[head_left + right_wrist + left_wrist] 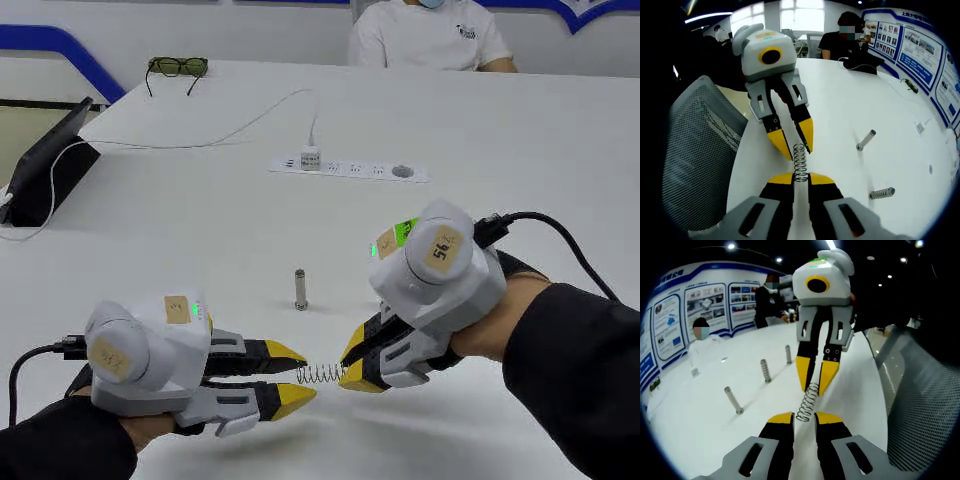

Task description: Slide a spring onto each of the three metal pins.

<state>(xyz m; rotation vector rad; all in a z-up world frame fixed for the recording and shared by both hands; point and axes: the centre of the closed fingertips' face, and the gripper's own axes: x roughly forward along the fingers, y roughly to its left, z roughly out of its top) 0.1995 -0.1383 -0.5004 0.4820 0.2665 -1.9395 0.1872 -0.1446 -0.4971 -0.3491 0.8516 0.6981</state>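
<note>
Bottom left, the left gripper [296,375] gapes open around one end of a thin, silvery coiled spring [320,374]. The right gripper [352,372], bottom centre, pinches the other end. Behind them, on a white table [200,230], a bare metal pin [300,289] stands upright at centre.

spring [320,374] ends are tucked betw the yellow tips, so can't tell if left gripper [305,373] actually pinches it. farthest pin [788,354] too small, bare or not idk. person [430,35] cut off by top edge.
</note>
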